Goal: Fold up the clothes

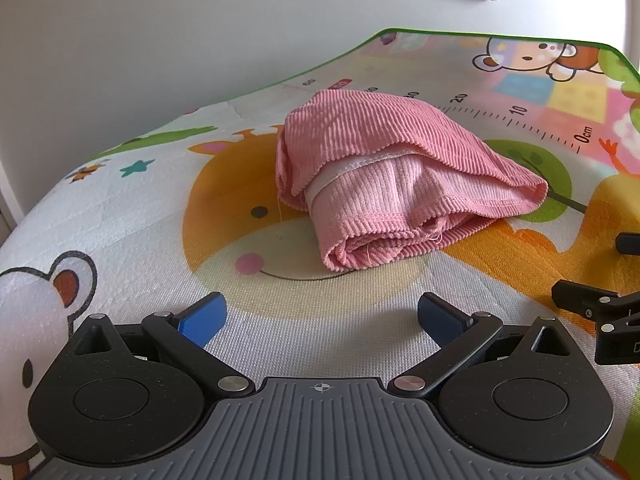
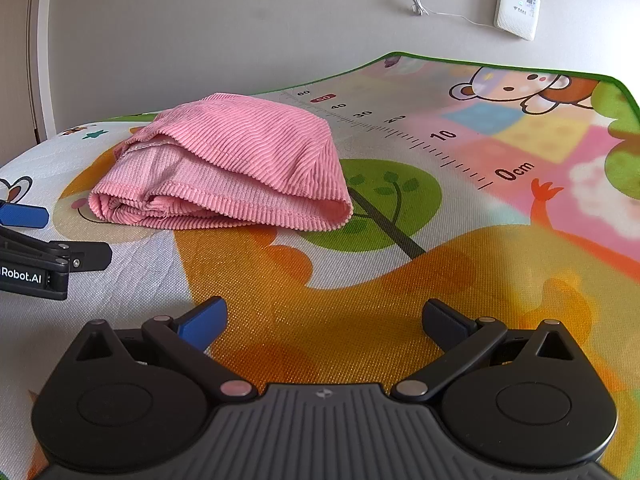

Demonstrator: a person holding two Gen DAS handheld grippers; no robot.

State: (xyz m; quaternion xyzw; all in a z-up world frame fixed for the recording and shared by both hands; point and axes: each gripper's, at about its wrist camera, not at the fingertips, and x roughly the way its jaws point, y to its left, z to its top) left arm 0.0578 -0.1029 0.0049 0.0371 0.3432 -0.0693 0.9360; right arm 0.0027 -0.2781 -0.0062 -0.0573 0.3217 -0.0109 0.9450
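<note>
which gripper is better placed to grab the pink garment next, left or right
Probably the left. The pink garment lies straight ahead of the open left gripper, centred between its fingers. From the right gripper, also open, it sits off to the left and farther away on the play mat.

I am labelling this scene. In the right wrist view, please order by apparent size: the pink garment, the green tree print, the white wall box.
1. pink corduroy garment
2. green tree print on the mat
3. white wall box, farther away, so true size unsure
</note>
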